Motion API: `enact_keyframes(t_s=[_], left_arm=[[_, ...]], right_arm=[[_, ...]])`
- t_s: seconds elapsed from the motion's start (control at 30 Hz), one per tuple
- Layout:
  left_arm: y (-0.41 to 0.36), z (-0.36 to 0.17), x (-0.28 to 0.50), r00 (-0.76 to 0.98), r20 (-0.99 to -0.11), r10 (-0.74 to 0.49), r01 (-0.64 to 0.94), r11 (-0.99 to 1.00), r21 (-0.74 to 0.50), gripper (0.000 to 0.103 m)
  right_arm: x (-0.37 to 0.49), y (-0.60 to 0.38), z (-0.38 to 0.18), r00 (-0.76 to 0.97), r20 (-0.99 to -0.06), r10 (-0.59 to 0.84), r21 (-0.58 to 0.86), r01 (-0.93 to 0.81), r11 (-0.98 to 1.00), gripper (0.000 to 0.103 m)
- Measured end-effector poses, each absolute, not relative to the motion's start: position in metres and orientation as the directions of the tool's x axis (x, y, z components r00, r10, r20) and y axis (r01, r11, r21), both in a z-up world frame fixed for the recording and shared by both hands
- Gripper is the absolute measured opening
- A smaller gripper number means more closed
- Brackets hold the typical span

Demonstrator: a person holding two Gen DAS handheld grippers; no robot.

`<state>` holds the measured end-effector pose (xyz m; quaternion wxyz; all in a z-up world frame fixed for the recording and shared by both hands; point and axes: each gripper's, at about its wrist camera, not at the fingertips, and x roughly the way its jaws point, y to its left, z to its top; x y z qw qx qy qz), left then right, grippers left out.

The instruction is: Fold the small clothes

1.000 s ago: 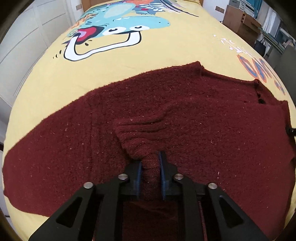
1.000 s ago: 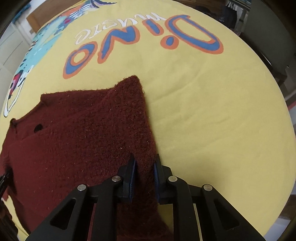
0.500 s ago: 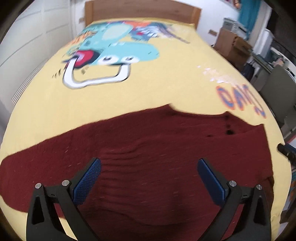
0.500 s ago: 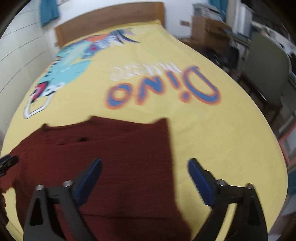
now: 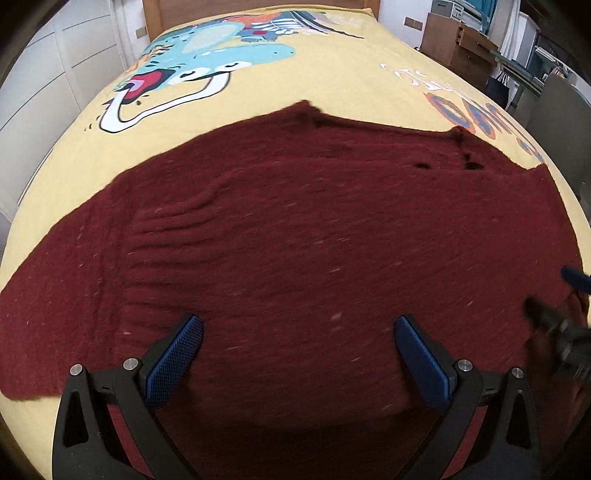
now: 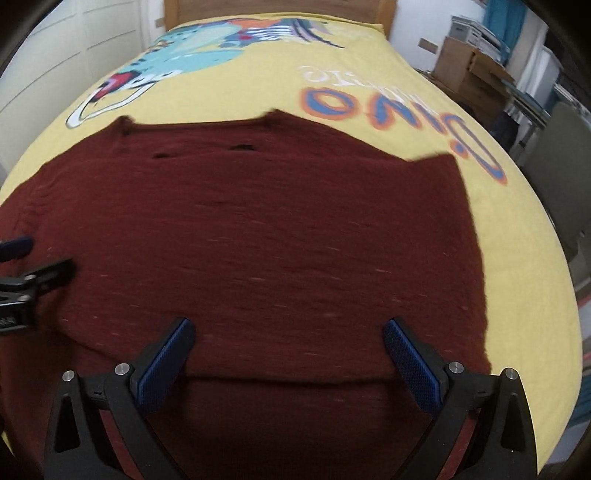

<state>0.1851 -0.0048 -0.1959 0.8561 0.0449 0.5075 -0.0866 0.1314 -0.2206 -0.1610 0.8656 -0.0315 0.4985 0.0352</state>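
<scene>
A dark red knitted sweater [image 5: 314,236] lies spread flat on a yellow bed cover; it also shows in the right wrist view [image 6: 258,236]. Its lower part is folded up, with the fold edge near the right gripper. My left gripper [image 5: 297,350] is wide open and empty above the sweater's near part. My right gripper [image 6: 288,350] is wide open and empty above the sweater's right half. The right gripper shows at the right edge of the left wrist view [image 5: 561,325]. The left gripper shows at the left edge of the right wrist view [image 6: 22,273].
The yellow bed cover [image 5: 332,70] has a blue dinosaur print [image 5: 207,59] and "Dino" lettering [image 6: 369,107]. A wooden headboard [image 6: 277,7] is at the far end. Cardboard boxes [image 6: 469,66] and a grey chair [image 6: 557,147] stand right of the bed. White wardrobe doors [image 5: 55,74] stand left.
Both grippers were shut on sweater cloth a second ago. They have let go, opened wide and drawn back, and the sweater now lies flat.
</scene>
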Motion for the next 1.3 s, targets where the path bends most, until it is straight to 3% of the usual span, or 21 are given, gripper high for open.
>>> enact_keyframes(t_s=[0.47, 0.67, 0.93, 1.03, 1.13, 1.3], left_arm=[[0.008, -0.201, 0.187, 0.45, -0.888, -0.094, 0.154, 0.988, -0.027, 0.102], [0.039, -0.168, 0.185, 0.434, -0.892, -0.129, 0.125, 0.989, -0.082, 0.102], [0.197, -0.127, 0.157, 0.481, -0.873, -0.075, -0.206, 0.959, -0.196, 0.102], [0.274, -0.135, 0.14, 0.446, -0.895, 0.006, -0.416, 0.887, -0.201, 0.102], [0.339, -0.153, 0.122, 0.413, -0.911, 0.007, -0.599, 0.755, -0.266, 0.102], [0.404, -0.181, 0.109, 0.388, -0.921, -0.017, -0.749, 0.577, -0.326, 0.102]], right_arm=[[0.124, -0.259, -0.171, 0.519, -0.855, 0.006, -0.007, -0.024, 1.0, 0.102], [0.112, -0.254, -0.143, 0.497, -0.866, 0.06, 0.039, -0.052, 0.998, 0.102], [0.062, -0.259, -0.117, 0.52, -0.847, 0.111, 0.09, -0.067, 0.994, 0.102], [0.053, -0.266, -0.12, 0.507, -0.856, 0.102, 0.093, -0.043, 0.995, 0.102], [0.046, -0.274, -0.125, 0.489, -0.867, 0.093, 0.099, -0.014, 0.995, 0.102], [0.039, -0.286, -0.131, 0.464, -0.883, 0.065, 0.087, 0.025, 0.996, 0.102]])
